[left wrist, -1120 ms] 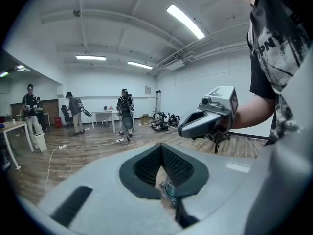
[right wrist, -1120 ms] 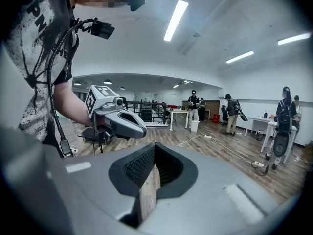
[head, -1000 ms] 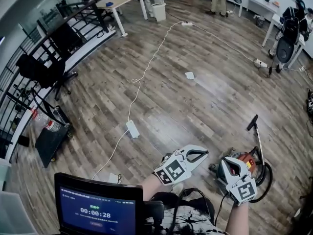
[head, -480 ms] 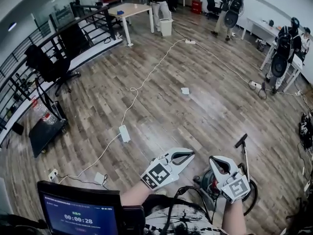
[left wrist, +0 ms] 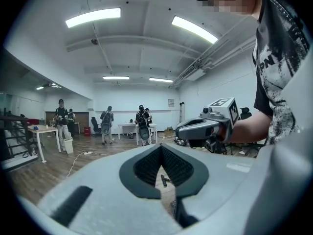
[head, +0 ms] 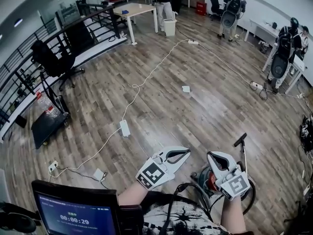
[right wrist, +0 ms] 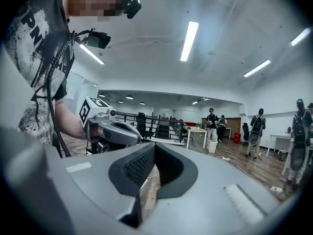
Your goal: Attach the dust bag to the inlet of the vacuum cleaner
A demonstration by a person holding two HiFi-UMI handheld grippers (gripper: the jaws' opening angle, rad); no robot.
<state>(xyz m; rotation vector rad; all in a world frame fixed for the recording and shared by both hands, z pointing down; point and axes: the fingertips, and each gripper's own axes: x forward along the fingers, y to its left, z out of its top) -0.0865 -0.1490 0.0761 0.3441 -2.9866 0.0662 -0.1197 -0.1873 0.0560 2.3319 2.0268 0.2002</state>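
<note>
The vacuum cleaner (head: 210, 181) is a red and black body on the wood floor at the bottom right. Its black hose (head: 252, 196) loops on the right, and its wand (head: 243, 153) leans up from it. My right gripper (head: 210, 156) hangs above the cleaner and hides part of it; it is shut and empty. To its left, my left gripper (head: 188, 152) is also shut and empty, pointing right. The two face each other: the right gripper (left wrist: 208, 126) shows in the left gripper view and the left gripper (right wrist: 111, 129) in the right gripper view. I see no dust bag that I can name.
A small white flat thing (head: 186, 89) lies on the floor further out. A white power strip (head: 124, 128) and its long cord cross the floor. A screen (head: 73, 212) sits at the bottom left. A black chair (head: 51, 62), a railing, tables and several people stand far off.
Both grippers have risen, staying shut and empty, and sit a little further left in the head view. The head view has tilted up, showing more of the far room.
</note>
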